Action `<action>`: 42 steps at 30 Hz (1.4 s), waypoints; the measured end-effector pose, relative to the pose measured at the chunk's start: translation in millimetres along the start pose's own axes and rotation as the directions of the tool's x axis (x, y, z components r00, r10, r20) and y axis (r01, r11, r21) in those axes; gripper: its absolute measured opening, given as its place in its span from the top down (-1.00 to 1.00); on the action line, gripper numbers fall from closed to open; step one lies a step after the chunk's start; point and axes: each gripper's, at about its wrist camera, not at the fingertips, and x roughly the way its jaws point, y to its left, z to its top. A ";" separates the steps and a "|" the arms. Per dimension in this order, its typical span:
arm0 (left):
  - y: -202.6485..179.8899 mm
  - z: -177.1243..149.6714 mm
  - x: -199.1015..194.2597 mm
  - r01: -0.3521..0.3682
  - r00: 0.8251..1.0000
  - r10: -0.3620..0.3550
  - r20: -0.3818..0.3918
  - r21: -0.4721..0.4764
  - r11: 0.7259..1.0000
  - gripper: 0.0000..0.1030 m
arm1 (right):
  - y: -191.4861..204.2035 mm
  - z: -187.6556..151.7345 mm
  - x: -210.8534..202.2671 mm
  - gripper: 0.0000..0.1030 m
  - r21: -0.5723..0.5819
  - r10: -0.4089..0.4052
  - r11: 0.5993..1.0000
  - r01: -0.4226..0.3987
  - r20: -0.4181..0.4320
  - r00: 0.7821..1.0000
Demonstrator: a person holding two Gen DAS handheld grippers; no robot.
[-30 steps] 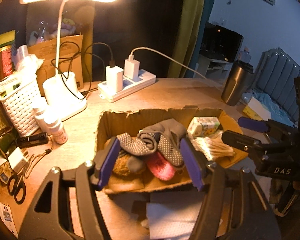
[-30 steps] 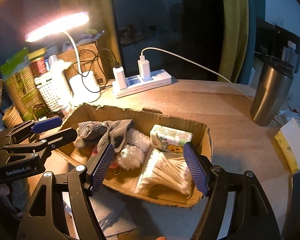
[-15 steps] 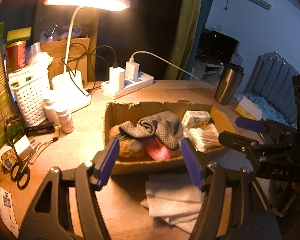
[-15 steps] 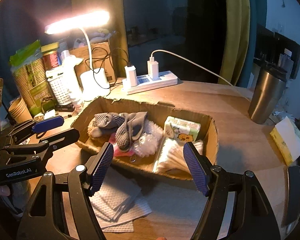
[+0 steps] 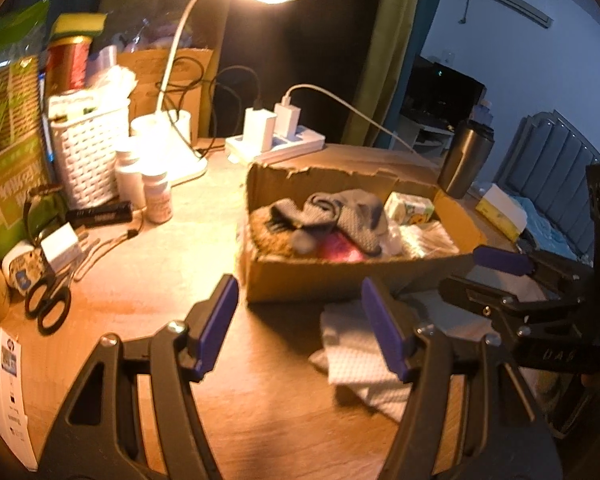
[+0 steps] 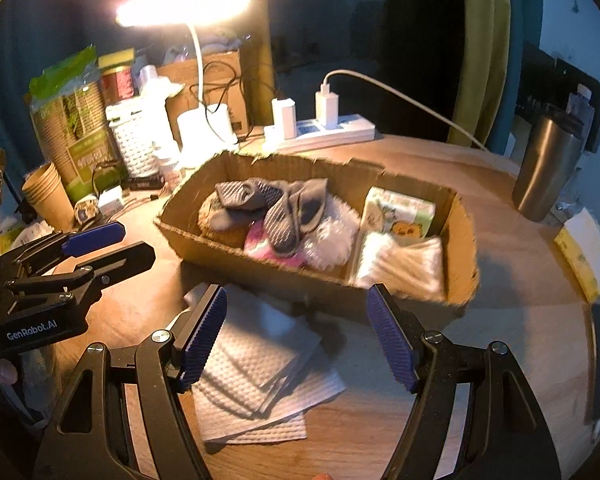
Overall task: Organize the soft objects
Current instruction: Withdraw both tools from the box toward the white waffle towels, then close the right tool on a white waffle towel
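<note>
A shallow cardboard box [image 6: 260,276] [image 5: 320,280] on the wooden table holds grey dotted socks [image 6: 280,208] [image 5: 340,216], a pink sock [image 6: 268,248], a white fluffy item [image 6: 332,240], a tissue pack [image 6: 400,216] and cotton swabs [image 6: 404,260]. White paper towels [image 6: 252,364] [image 5: 352,352] lie on the table in front of the box. My left gripper [image 5: 300,324] [image 6: 100,248] is open and empty, short of the box's near left corner. My right gripper [image 6: 296,336] [image 5: 480,272] is open and empty above the towels, near the box's front wall.
A lit desk lamp [image 5: 180,128], a white basket [image 5: 88,160], pill bottles [image 5: 156,200], scissors [image 5: 48,308] and a charger [image 5: 60,248] crowd the left. A power strip [image 6: 320,132] sits behind the box, a steel tumbler [image 6: 548,168] at right, a yellow pack [image 6: 584,256] near the right edge.
Both grippers have drawn back from over the box toward the table's near side. The box looks smaller and farther, and the paper towels have come into view under the right gripper.
</note>
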 end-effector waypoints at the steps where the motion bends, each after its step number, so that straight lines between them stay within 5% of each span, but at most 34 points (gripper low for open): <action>1: 2.5 -3.1 0.0 -0.003 1.000 0.003 -0.003 -0.005 1.000 -0.28 | 1.7 -2.2 1.5 -0.47 0.000 0.002 1.000 -0.002 -0.004 1.000; 27: 49.3 -42.4 -8.8 -0.029 1.000 0.028 -0.010 -0.101 0.994 -0.28 | 56.7 -35.0 55.6 -0.46 -0.060 0.065 0.995 -0.074 -0.136 0.989; 36: 46.6 -43.4 -8.5 -0.032 0.999 0.031 -0.016 -0.090 0.995 -0.28 | 55.9 -35.2 50.5 0.45 -0.054 0.091 0.994 -0.098 -0.116 0.989; 42: 39.1 -43.4 -8.1 -0.041 0.999 0.040 -0.022 -0.072 0.997 -0.29 | 48.3 -34.1 40.3 0.49 -0.028 0.107 0.994 -0.110 -0.085 0.991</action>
